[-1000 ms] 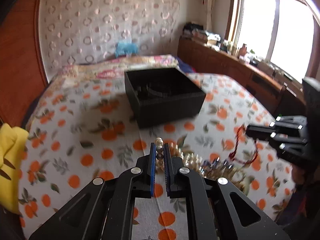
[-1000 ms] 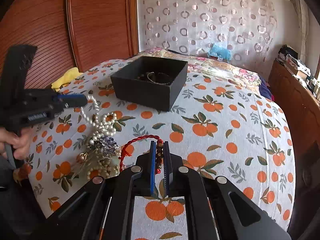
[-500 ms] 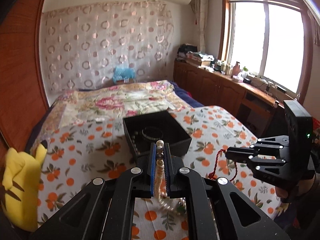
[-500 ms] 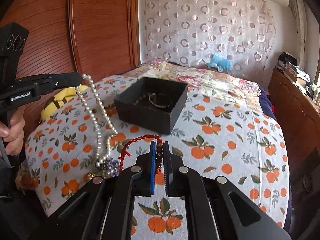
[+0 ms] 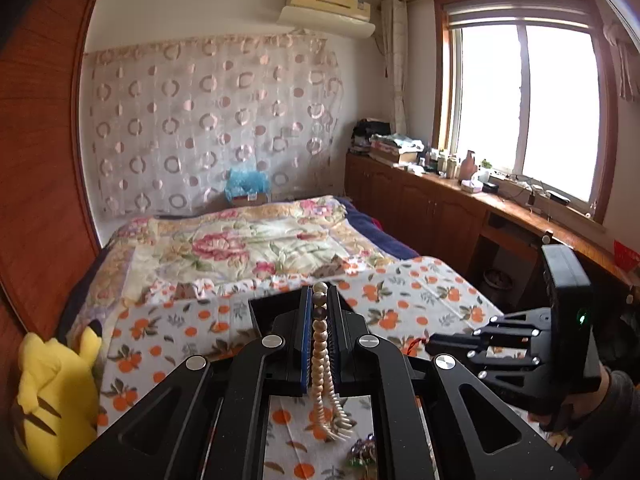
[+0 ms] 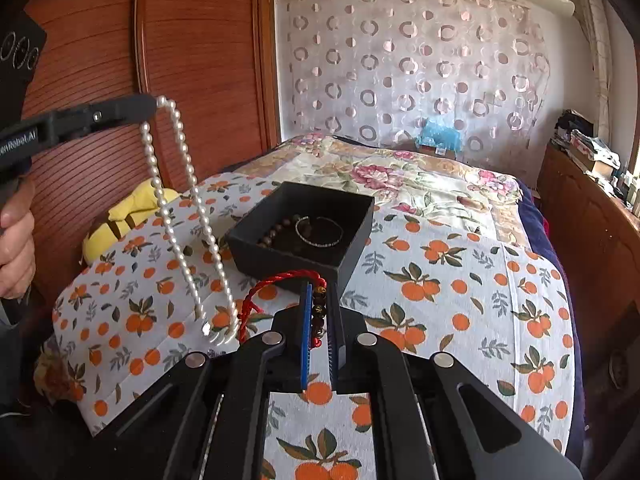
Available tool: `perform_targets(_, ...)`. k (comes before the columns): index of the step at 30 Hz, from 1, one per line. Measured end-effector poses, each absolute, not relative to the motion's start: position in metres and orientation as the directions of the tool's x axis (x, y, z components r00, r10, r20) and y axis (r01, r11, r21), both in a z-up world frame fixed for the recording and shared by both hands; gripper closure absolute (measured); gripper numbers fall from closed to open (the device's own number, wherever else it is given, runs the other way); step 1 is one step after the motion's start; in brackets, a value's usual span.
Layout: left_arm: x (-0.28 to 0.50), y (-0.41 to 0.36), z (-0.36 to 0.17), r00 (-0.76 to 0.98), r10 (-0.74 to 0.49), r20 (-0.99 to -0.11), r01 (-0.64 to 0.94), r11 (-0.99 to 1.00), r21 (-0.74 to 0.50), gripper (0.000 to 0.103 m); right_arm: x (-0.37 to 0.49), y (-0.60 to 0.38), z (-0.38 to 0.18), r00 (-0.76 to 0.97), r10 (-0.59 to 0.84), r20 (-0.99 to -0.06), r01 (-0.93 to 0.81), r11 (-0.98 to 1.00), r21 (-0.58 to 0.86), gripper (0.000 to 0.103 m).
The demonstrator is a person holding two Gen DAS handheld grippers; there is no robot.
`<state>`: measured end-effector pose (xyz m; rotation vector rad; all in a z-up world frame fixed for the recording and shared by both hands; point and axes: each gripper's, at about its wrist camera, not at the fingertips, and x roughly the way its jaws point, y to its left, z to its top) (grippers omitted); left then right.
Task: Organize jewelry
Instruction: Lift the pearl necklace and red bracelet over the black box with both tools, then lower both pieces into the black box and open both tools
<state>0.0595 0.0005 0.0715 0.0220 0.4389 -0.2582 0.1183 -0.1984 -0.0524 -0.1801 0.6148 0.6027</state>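
Pearl necklace hangs pinched in the left hand-held gripper.

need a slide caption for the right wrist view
Right gripper pinches a red cord bracelet while the left gripper lifts a pearl necklace beside the black box.

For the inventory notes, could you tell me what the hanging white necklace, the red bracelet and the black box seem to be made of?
Pearl necklace: glossy round white beads, pearl or imitation. Red bracelet: twisted red cord with dark, shiny beads. Black box: matte, sharp-edged, likely cardboard.
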Motion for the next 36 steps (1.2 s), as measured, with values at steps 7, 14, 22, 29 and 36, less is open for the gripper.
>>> perform_targets(7,0.072,-0.003,0.094,0.891,-0.222,-0.395,0.241,0.971,-0.002,0.097,0.128,-0.194,-0.040,0.667,0.479,-0.570,-0.578,0.816,0.009,0.095)
perform_targets(14,0.094,-0.005,0.112,0.902,-0.196,-0.383,0.223,0.975,0.026,0.097,0.143,-0.187,-0.028,0.686,0.472,-0.553,-0.573,0.820,-0.012,0.095)
perform_targets(22,0.105,-0.012,0.135,0.917,-0.189,-0.351,0.217,0.975,0.042,0.097,0.164,-0.185,-0.016,0.704,0.461,-0.540,-0.553,0.833,-0.009,0.095)
perform_targets(29,0.113,-0.015,0.135,0.915,-0.181,-0.360,0.211,0.976,0.047,0.097,0.179,-0.184,-0.013,0.714,0.455,-0.532,-0.539,0.842,-0.003,0.095)
perform_targets(36,0.132,-0.006,0.103,0.886,-0.177,-0.428,0.206,0.978,0.021,0.097,0.201,-0.183,-0.019,0.701,0.454,-0.549,-0.525,0.850,0.032,0.095)
